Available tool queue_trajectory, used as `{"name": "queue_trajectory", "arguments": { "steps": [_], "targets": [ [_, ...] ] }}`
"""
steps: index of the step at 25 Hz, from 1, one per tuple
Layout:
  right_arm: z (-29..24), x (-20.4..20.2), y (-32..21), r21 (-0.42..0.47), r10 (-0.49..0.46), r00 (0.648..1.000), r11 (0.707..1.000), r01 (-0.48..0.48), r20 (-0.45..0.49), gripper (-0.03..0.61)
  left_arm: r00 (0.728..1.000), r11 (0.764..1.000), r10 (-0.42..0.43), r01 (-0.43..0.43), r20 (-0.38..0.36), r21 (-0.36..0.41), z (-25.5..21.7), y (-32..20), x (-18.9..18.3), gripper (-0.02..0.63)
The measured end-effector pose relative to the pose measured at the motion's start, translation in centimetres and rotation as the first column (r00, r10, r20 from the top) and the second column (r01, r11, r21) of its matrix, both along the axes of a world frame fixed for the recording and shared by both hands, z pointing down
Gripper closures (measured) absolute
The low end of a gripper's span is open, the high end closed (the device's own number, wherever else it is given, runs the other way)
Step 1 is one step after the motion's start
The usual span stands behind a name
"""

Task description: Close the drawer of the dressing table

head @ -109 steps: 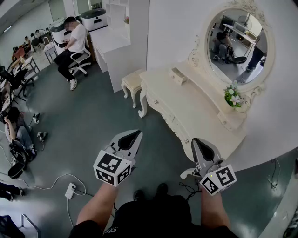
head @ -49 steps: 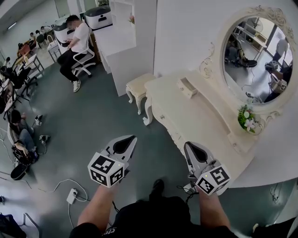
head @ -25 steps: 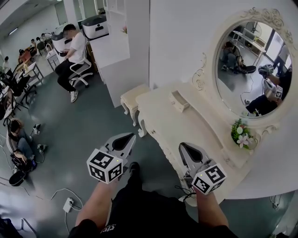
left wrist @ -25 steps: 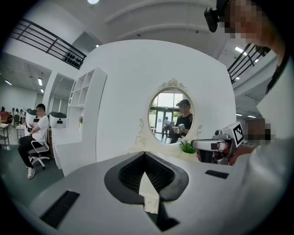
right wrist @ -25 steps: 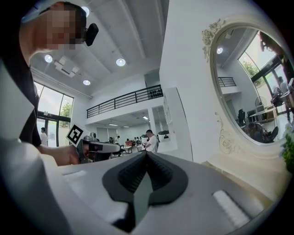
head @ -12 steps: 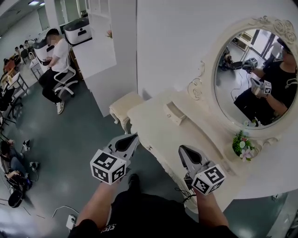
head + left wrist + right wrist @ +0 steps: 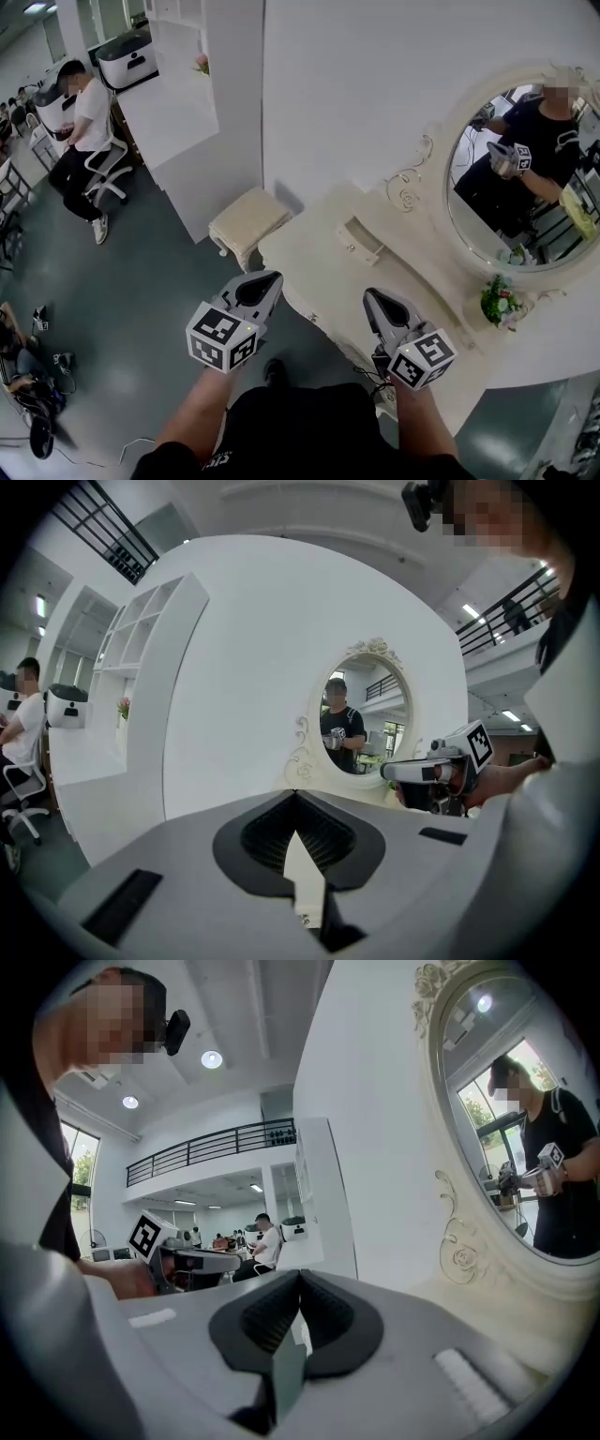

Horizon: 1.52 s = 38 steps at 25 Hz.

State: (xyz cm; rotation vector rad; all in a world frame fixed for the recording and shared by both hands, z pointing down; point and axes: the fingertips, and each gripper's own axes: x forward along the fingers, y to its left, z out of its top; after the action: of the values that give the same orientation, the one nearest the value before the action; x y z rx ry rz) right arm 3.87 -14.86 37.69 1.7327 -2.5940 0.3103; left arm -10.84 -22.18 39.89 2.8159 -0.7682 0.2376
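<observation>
Up at the cream-white carved dressing table (image 7: 314, 262), both hands are arriving closer than a second ago, left gripper (image 7: 270, 279) and right gripper (image 7: 372, 298) riding with jaws pressed together and empty, while the small cream tabletop drawer (image 7: 361, 241) is sitting pulled out just ahead, so the push is likely coming next.

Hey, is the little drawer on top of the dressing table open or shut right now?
Open. The small drawer sticks out over the top of the dressing table, with its hollow inside showing.
</observation>
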Motion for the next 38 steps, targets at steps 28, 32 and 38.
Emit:
{"name": "queue_trajectory", "arguments": {
  "steps": [28, 32, 38],
  "targets": [
    [3.2, 8.5, -4.0, -0.049, 0.025, 0.994, 0.999, -0.020, 0.105, 0.566, 0.990, 0.996, 0.088, -0.088, 0.108, -0.007, 2.5, -5.5, 13.4, 0.607],
    [4.1, 9.3, -4.9, -0.071, 0.035, 0.995, 0.997, -0.028, 0.098, 0.566, 0.986, 0.993, 0.114, -0.111, 0.121, -0.034, 4.2, -6.4, 15.1, 0.607],
    [4.6, 10.7, -6.6, -0.093, 0.090, 0.990, 0.992, -0.080, 0.106, 0.566, 0.971, 0.983, 0.176, -0.167, 0.159, -0.070, 7.2, -8.2, 17.8, 0.581]
  ]
}}
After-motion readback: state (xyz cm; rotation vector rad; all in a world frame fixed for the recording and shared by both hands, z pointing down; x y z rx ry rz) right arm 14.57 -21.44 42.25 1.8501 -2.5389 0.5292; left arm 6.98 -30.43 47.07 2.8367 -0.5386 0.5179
